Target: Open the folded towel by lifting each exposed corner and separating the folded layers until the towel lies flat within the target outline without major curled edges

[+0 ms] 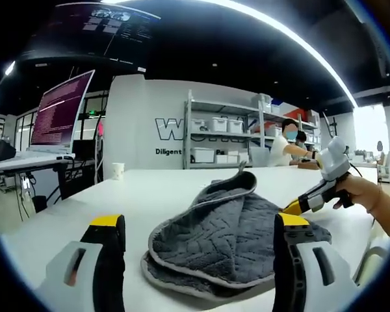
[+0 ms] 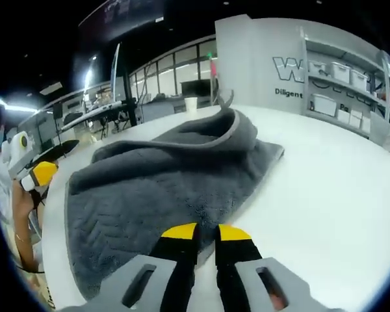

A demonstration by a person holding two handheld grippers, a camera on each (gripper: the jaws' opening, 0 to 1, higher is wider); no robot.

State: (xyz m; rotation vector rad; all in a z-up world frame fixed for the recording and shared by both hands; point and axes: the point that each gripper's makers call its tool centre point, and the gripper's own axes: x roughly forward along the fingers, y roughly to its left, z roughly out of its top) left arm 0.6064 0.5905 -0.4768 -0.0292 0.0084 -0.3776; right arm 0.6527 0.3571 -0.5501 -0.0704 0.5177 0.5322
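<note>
A grey towel (image 1: 227, 237) with a pale hem lies bunched and folded on the white table (image 1: 149, 192), one corner curled upward at its far side. My left gripper (image 1: 200, 221) stands wide open just in front of it, a jaw on each side of the near fold. A hand holds my right gripper (image 1: 292, 208) at the towel's right edge. In the right gripper view the towel (image 2: 156, 182) spreads ahead with its far fold humped up. My right gripper (image 2: 207, 232) has its jaws almost together on the towel's near hem. The left gripper (image 2: 38, 173) shows at the left edge, beyond the towel.
A paper cup (image 1: 117, 170) stands near the table's far edge, also the paper cup (image 2: 191, 104) behind the towel. A raised screen (image 1: 62, 110) sits on a desk at left. Shelves with bins (image 1: 221, 136) and people (image 1: 287, 140) are at the back.
</note>
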